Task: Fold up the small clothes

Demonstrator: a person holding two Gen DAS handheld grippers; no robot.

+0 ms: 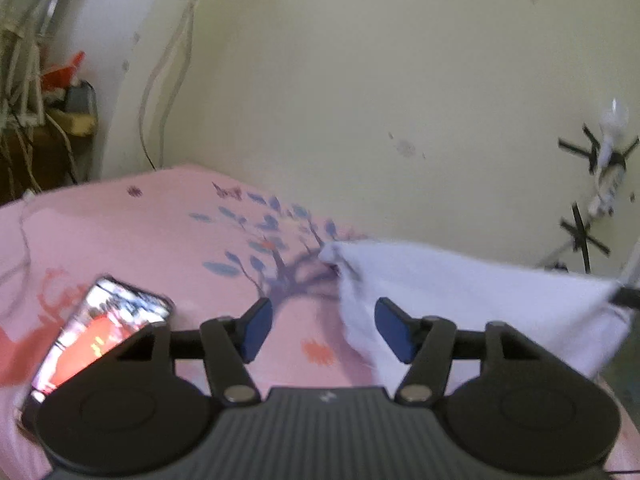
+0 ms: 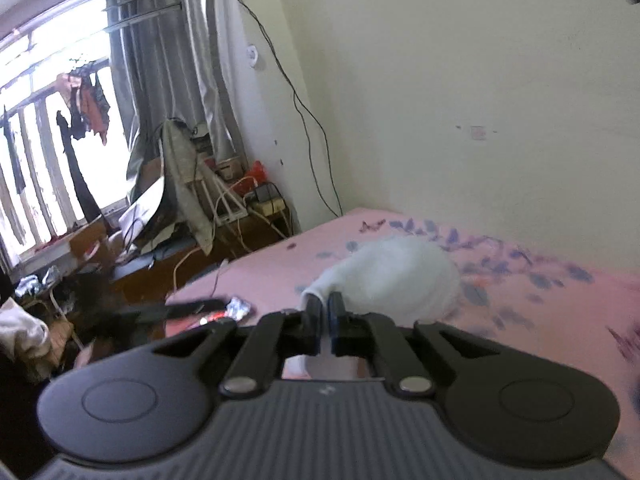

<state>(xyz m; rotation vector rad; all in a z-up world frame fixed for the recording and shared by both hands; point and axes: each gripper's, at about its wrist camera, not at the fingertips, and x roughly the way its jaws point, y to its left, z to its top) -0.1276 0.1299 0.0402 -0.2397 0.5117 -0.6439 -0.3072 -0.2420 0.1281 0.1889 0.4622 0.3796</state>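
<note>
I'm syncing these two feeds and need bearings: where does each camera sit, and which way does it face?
Left wrist: on the left gripper, jaws open, facing the wall over the pink bedsheet; phone lower left, white garment right.
Right wrist: on the right gripper, shut on the garment's edge, facing the window corner and cluttered desk.
Shared: bedsheet, garment, wall.

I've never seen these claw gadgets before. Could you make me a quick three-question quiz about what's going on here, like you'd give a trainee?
1. True or false: the left claw is clamped on the white cloth.
2. Which claw grips the white cloth? A) left B) right C) neither
3. Fill in: the lit phone lies on the ____ bedsheet.

Key:
1. False. Its jaws stand wide apart with nothing between them.
2. B. Its jaws are pinched on an edge of the cloth.
3. Pink.
</note>
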